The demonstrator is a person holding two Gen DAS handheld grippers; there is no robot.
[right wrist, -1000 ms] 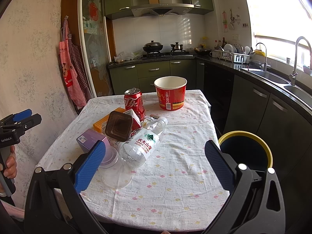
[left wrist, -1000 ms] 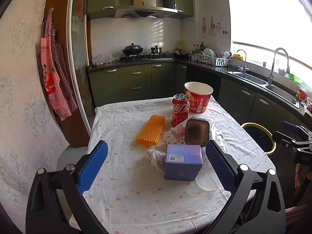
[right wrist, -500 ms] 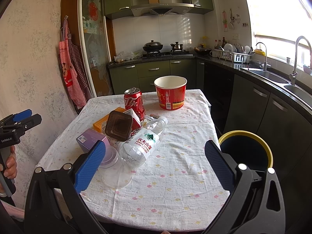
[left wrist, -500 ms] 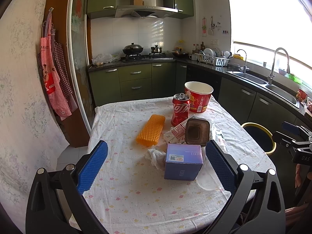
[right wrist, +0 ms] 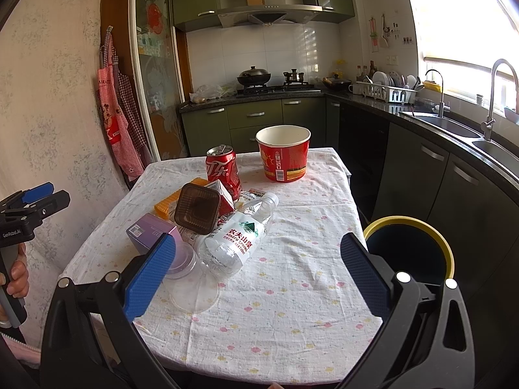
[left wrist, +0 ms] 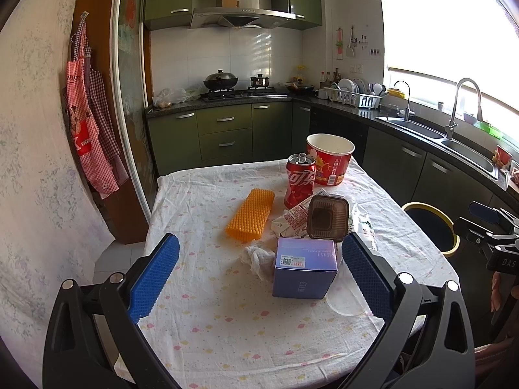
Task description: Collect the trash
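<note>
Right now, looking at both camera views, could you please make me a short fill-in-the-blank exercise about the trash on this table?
1. The red soda can stands ____ on the table.
2. The clear water bottle lies on its ____.
3. The bin beside the table has a ____ rim.
4. Both the left gripper and the right gripper are ____.

Missing words: upright; side; yellow; open

Tablecloth [right wrist: 292, 291]: thin wrinkled cloth, matt. Bottle [right wrist: 236, 240]: clear glossy plastic, crumpled. Can [left wrist: 300, 180]: shiny metal. Bucket [left wrist: 329, 159]: glossy printed paper. Purple box [left wrist: 303, 272]: smooth card, slight sheen. Orange pad [left wrist: 250, 213]: bumpy plastic. Left gripper [left wrist: 259, 275] pads [left wrist: 152, 278]: knurled blue rubber.
</note>
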